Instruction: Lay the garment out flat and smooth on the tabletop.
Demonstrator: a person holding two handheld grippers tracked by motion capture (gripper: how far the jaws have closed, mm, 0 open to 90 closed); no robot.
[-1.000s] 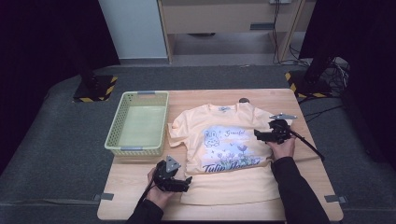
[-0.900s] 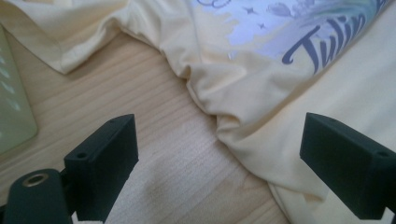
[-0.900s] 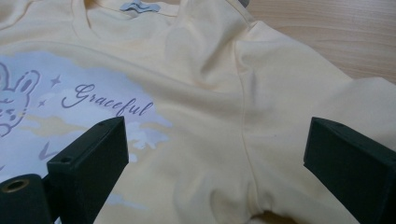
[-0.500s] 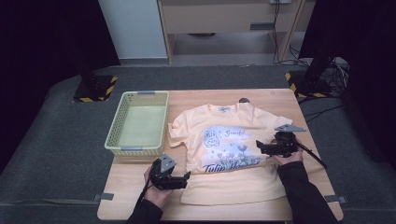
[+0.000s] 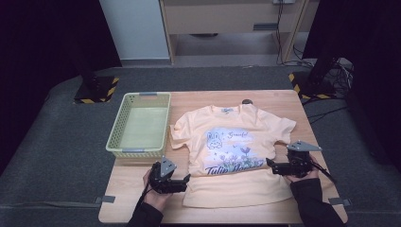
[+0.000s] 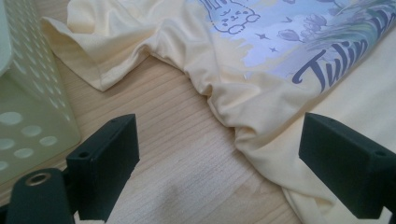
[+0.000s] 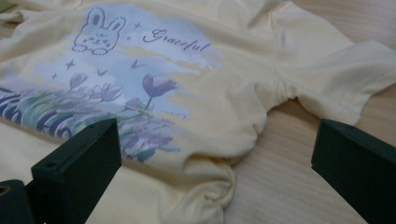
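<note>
A pale yellow T-shirt [image 5: 231, 142] with a bunny-and-tulip print lies face up on the wooden table [image 5: 279, 99]. My left gripper [image 5: 186, 183] rests low by the shirt's near left side and points right. In the left gripper view it [image 6: 219, 158] is open, and the rumpled side seam of the shirt [image 6: 261, 60] reaches between the jaws untouched. My right gripper [image 5: 272, 166] points left at the shirt's right side. Its jaws have just been opening. In the right gripper view it [image 7: 215, 163] stands wide open, with a bunched fold of the shirt [image 7: 187, 70] between the jaws, unpressed.
A pale green perforated basket [image 5: 124, 151] stands at the table's left, close beside the left sleeve, and its wall [image 6: 28, 116] is near my left jaw. A small dark round object [image 5: 247, 100] sits at the far edge behind the collar.
My right gripper has drawn back from the right sleeve toward the table's near edge, along the shirt's right side. The left gripper has stayed put.
</note>
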